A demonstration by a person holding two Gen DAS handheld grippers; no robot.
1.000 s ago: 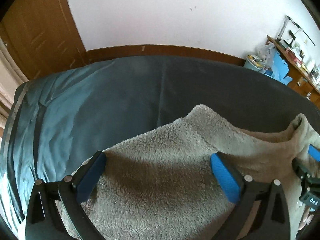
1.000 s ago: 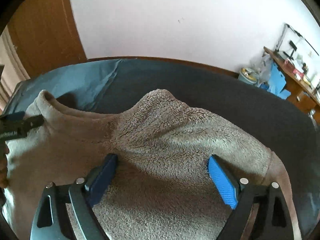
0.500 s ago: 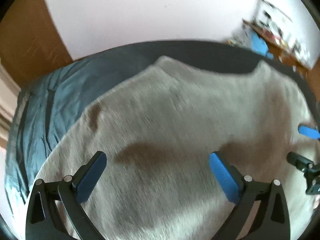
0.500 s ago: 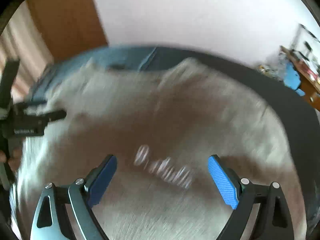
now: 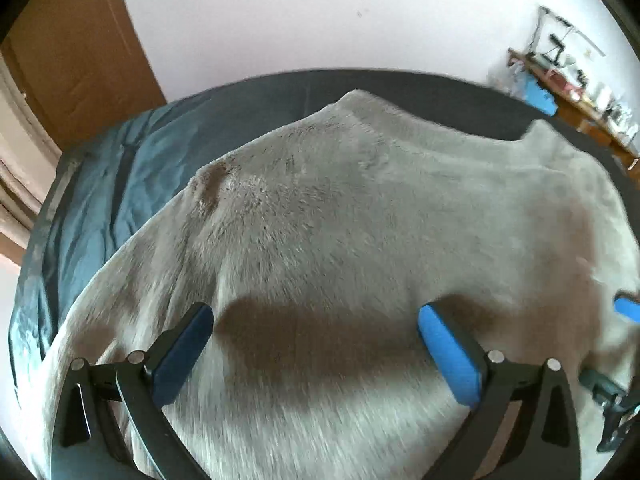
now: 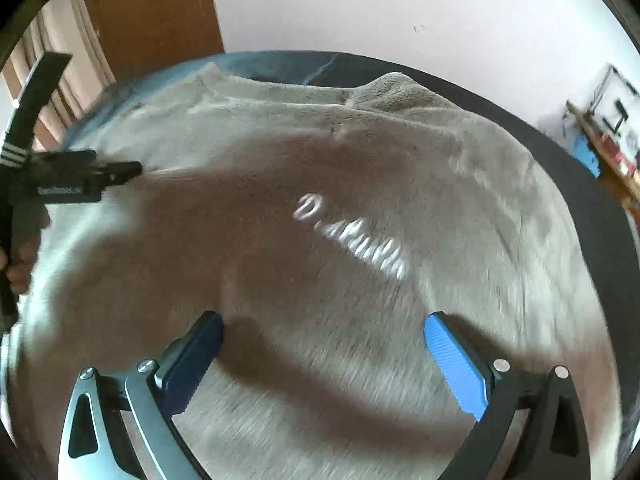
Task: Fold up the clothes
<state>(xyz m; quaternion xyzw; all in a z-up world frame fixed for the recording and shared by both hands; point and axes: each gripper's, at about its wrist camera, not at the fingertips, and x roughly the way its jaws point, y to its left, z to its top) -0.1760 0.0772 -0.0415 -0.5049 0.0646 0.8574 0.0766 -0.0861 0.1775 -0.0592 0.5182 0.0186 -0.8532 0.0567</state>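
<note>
A beige fleece sweater (image 5: pixel 360 220) lies spread over the dark bed and fills most of both views. It carries white lettering (image 6: pixel 352 236) on its front. My left gripper (image 5: pixel 316 320) is open, jaws wide apart, just above the fleece and holding nothing. My right gripper (image 6: pixel 324 332) is also open and empty above the fleece. The left gripper also shows at the left edge of the right wrist view (image 6: pixel 120 170), its tip at the sweater's edge. The right gripper's blue pad shows at the right edge of the left wrist view (image 5: pixel 626 308).
The sweater lies on a bed with a dark teal cover (image 5: pixel 100 200). A white wall (image 5: pixel 320 12) and brown wooden door (image 5: pixel 72 48) stand behind. A cluttered wooden desk (image 5: pixel 580 84) is at the far right.
Both grippers have moved forward over the sweater, which now lies spread out flatter and fills the views. The white lettering has come into the right wrist view. Both jaws stay open.
</note>
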